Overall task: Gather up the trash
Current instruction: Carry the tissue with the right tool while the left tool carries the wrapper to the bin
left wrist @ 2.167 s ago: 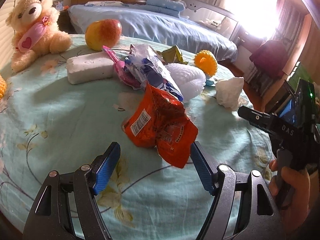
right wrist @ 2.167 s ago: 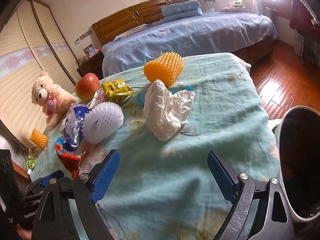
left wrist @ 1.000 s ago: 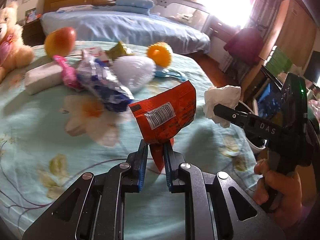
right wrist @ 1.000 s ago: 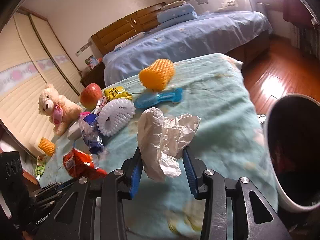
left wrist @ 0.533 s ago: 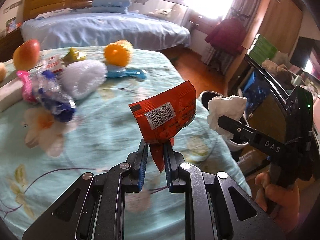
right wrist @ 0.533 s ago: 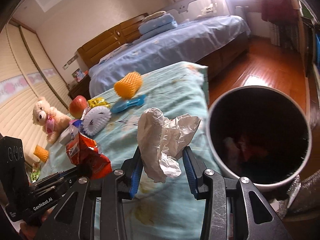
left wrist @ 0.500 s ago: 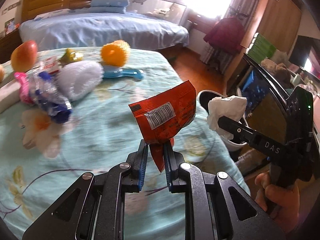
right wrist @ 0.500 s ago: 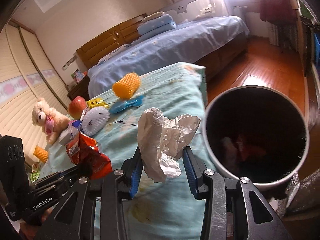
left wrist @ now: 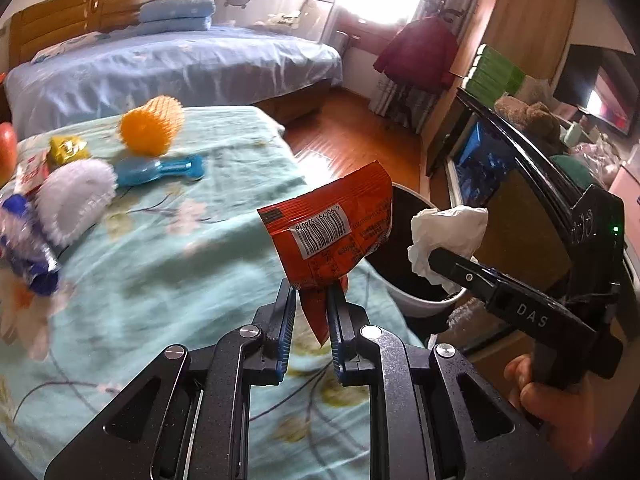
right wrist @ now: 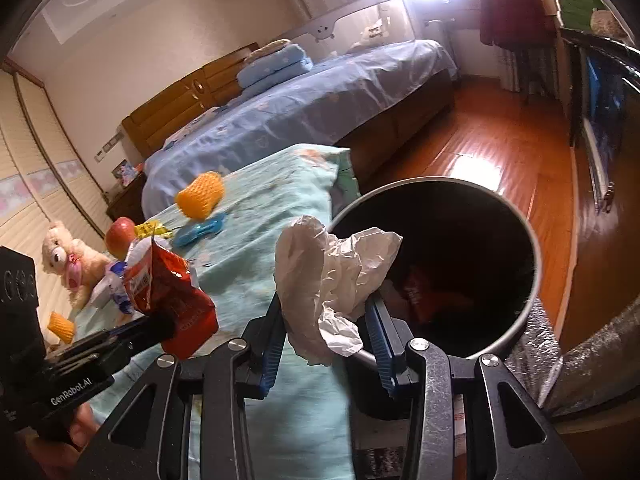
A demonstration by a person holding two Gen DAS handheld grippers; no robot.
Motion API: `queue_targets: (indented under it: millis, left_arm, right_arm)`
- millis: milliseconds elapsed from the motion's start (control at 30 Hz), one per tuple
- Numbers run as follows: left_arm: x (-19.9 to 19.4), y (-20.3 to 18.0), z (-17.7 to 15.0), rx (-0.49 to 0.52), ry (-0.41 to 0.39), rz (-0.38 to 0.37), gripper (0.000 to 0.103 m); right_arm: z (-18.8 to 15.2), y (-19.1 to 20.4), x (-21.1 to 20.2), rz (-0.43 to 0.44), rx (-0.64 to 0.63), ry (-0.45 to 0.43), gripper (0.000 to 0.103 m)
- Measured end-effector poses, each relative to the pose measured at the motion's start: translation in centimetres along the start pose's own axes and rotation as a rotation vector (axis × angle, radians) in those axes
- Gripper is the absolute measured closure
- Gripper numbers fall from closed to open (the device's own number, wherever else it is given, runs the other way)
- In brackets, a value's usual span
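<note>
My left gripper (left wrist: 312, 312) is shut on a red snack wrapper (left wrist: 332, 224) and holds it above the table's right edge; it also shows in the right wrist view (right wrist: 168, 292). My right gripper (right wrist: 324, 328) is shut on a crumpled white tissue (right wrist: 332, 276), held at the near rim of the round trash bin (right wrist: 520, 320). The bin stands on the floor beside the table and holds some red trash. In the left wrist view the tissue (left wrist: 448, 232) hangs over the bin (left wrist: 416, 300).
On the teal tablecloth (left wrist: 160, 272) lie an orange foam net (left wrist: 152, 124), a blue toy (left wrist: 160, 168), a white foam net (left wrist: 76, 196), a yellow packet (left wrist: 68, 148) and a blue wrapper (left wrist: 24, 248). A teddy bear (right wrist: 68, 264) and apple (right wrist: 120, 232) sit further back. A bed (right wrist: 300, 108) stands behind.
Both grippers have moved right with their trash, away from the table's middle toward the bin. The bin now fills more of the right wrist view, and the tissue is at its rim.
</note>
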State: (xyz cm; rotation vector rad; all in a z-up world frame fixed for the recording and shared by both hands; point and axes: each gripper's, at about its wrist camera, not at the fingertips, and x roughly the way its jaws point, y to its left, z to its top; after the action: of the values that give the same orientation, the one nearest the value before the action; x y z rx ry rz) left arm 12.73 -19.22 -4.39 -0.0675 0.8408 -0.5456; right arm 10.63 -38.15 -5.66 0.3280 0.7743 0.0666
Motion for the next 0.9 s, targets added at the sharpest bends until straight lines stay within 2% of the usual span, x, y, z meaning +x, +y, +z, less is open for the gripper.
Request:
queue_targets:
  millis: [333, 900]
  left_arm:
    - [2.6, -2.4, 1.3, 0.03, 0.034, -0.024, 0.088]
    - [6.1, -4.8, 2.8, 0.046, 0.085, -0.06, 0.088]
  right_arm:
    - [0.5, -3.4, -0.2, -0.05, 0.038, -0.01, 0.063]
    - [1.7, -6.2, 0.5, -0.099, 0.062, -0.007, 0.06]
